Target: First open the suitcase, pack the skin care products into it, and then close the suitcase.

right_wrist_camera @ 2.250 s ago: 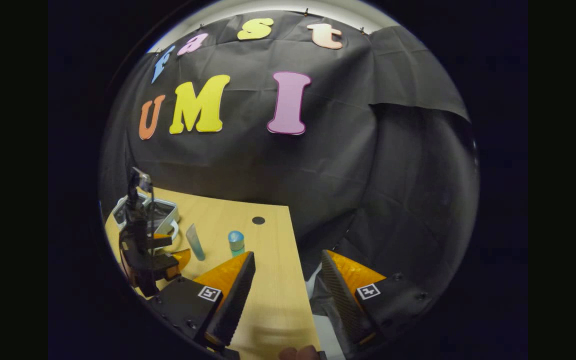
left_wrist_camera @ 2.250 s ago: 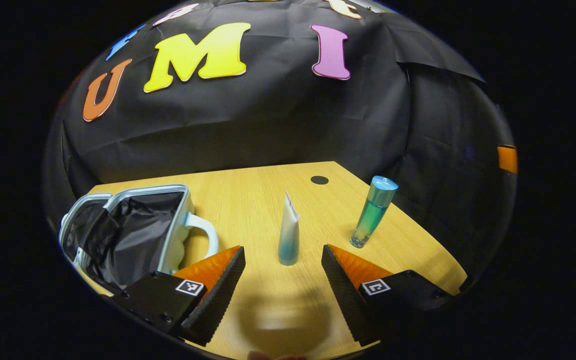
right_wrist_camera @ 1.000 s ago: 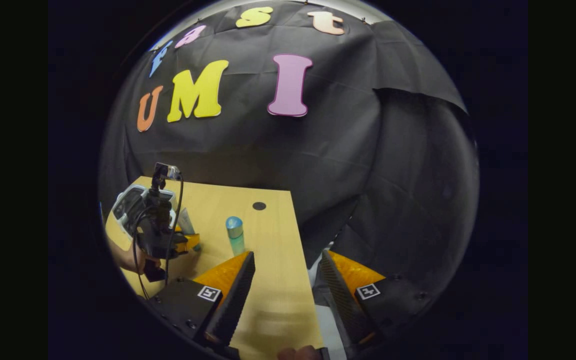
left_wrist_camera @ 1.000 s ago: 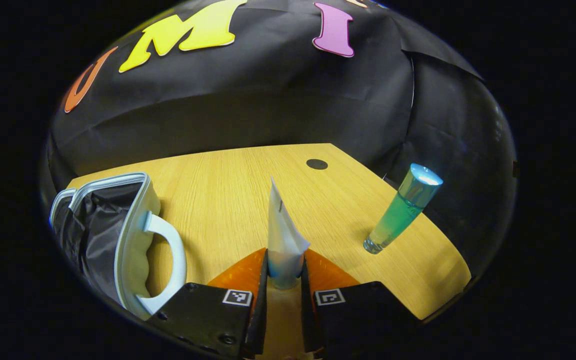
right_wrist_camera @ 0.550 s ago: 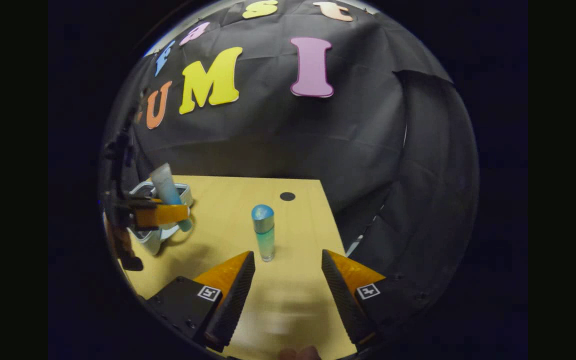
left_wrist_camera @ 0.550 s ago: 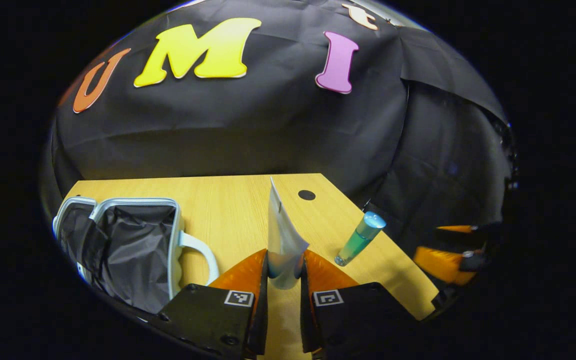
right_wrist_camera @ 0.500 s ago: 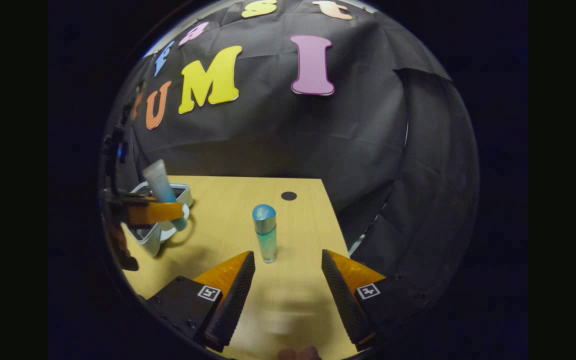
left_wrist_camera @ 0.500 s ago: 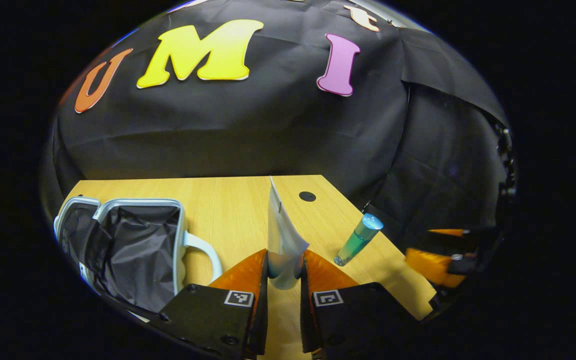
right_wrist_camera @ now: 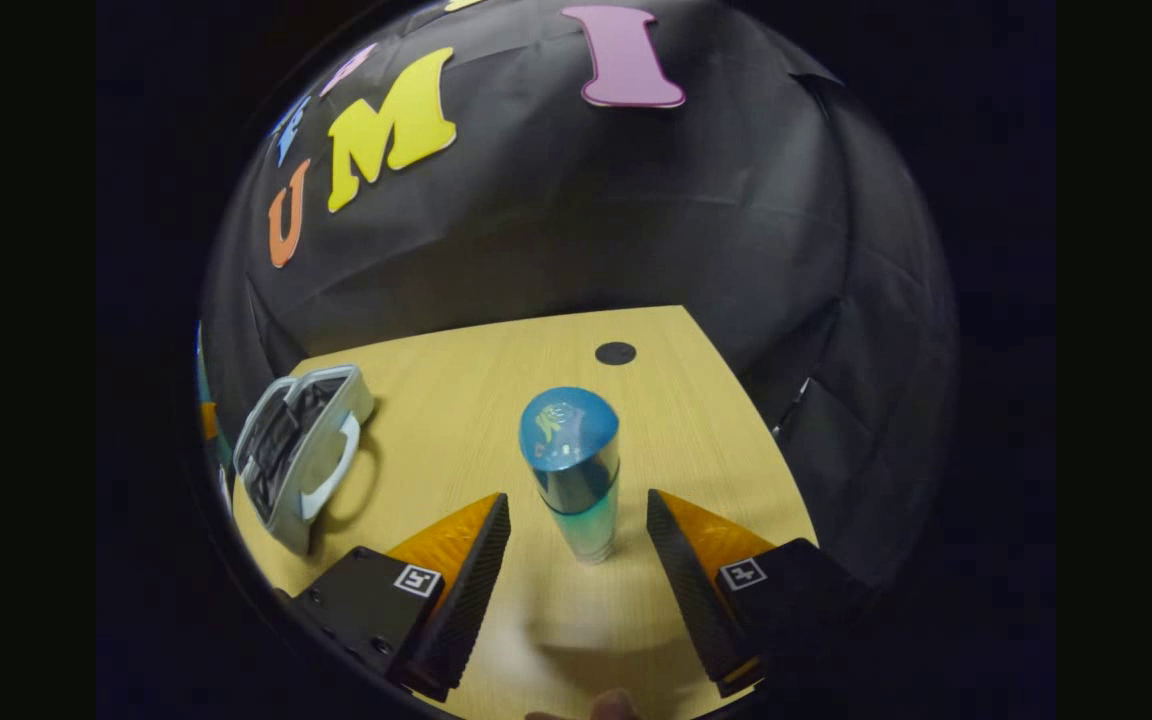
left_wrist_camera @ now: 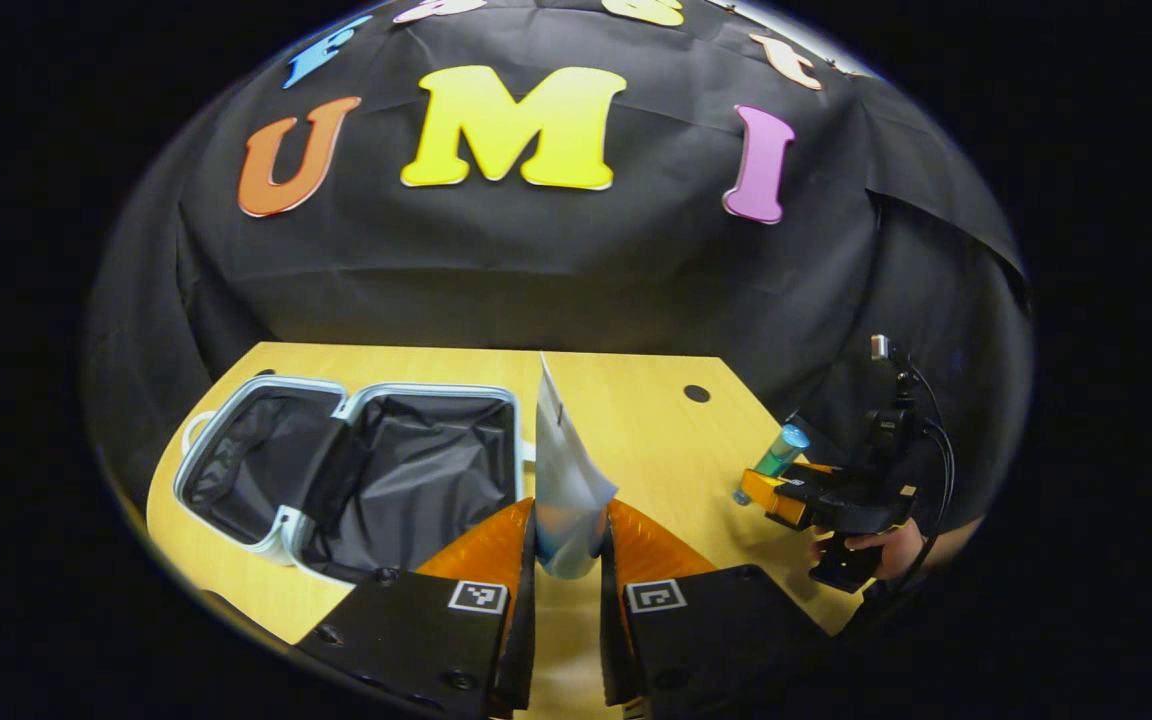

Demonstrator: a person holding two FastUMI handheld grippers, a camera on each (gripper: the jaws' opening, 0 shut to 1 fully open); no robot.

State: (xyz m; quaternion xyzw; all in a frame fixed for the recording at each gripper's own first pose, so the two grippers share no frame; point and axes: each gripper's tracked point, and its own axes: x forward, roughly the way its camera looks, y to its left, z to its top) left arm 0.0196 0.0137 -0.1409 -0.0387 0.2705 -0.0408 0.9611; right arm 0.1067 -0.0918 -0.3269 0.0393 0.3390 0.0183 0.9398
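Left gripper (left_wrist_camera: 568, 560), lower centre, clamps a tube (left_wrist_camera: 564, 480) upright beside the open suitcase (left_wrist_camera: 356, 470) at left, ready for packing; right gripper (right_wrist_camera: 576, 560) gapes around the standing bottle (right_wrist_camera: 576, 470), 2 fingers apart.

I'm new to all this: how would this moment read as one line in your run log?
suitcase: open on table | left tool: shut on tube | right tool: open around standing bottle, not gripping | next, probably: tube into suitcase

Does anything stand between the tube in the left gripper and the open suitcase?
Nothing visible does. The left gripper holds the tube just right of the open suitcase, whose dark lined halves look unoccupied. The bottle stands apart, between the right gripper's open fingers.
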